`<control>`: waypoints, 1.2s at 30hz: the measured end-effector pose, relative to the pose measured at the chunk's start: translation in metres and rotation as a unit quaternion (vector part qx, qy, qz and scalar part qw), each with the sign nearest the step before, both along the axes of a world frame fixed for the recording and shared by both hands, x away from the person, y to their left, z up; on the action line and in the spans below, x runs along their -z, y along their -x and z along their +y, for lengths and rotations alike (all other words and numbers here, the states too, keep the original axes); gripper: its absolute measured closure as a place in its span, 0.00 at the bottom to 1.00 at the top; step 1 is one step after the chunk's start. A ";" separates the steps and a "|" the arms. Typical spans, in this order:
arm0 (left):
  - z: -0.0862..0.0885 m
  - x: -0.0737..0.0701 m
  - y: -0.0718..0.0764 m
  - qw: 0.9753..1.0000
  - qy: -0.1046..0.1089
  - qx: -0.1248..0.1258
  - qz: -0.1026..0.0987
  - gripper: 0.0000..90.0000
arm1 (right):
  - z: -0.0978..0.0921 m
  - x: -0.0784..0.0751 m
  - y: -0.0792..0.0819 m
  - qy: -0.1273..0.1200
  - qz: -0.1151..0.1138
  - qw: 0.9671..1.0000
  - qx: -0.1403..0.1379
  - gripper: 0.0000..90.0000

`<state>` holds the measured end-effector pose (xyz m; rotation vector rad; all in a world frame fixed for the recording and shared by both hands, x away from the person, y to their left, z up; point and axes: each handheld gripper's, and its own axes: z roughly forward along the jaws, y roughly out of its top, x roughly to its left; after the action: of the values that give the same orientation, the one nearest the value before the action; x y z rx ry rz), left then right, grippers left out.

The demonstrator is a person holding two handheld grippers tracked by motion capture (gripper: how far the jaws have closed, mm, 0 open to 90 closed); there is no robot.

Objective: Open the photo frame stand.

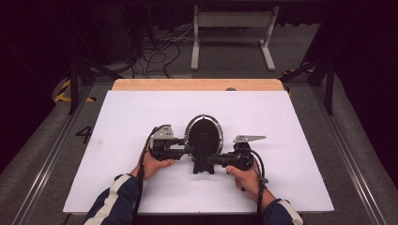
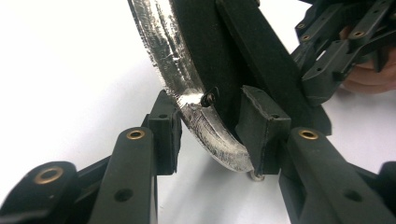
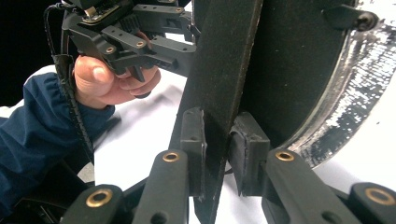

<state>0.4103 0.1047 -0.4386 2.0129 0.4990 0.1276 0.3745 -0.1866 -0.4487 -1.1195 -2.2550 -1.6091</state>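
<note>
A round black mirror frame with a silvery, foil-like rim (image 1: pixel 203 132) is seen lying near the middle of the white sheet covering the table (image 1: pixel 117 140), its flat black support strut (image 1: pixel 202 154) pointing towards the person. At the frame's left edge, the silvery rim is clamped between the closed jaws of the left gripper (image 2: pixel 212 140). On the frame's other side, the strut is pinched between the jaws of the right gripper (image 3: pixel 215 149).
</note>
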 end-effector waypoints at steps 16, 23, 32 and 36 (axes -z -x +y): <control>-0.012 -0.008 0.007 0.991 -0.039 -0.057 -0.111 0.71 | 0.001 -0.014 0.003 0.008 -0.028 1.000 -0.003 0.86; -0.018 -0.008 0.007 0.986 -0.051 -0.077 -0.141 0.71 | 0.000 -0.016 0.003 0.017 -0.036 0.999 0.000 0.85; -0.021 -0.006 0.008 0.979 -0.066 -0.091 -0.167 0.72 | 0.001 -0.016 0.001 0.034 -0.041 0.999 0.003 0.85; -0.023 -0.005 0.009 0.976 -0.075 -0.099 -0.180 0.72 | 0.002 -0.014 0.000 0.044 -0.039 0.998 0.005 0.86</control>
<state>0.4016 0.0814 -0.4340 2.0215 0.4654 0.6568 0.3740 -0.1846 -0.4342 -1.1073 -2.3959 -1.5981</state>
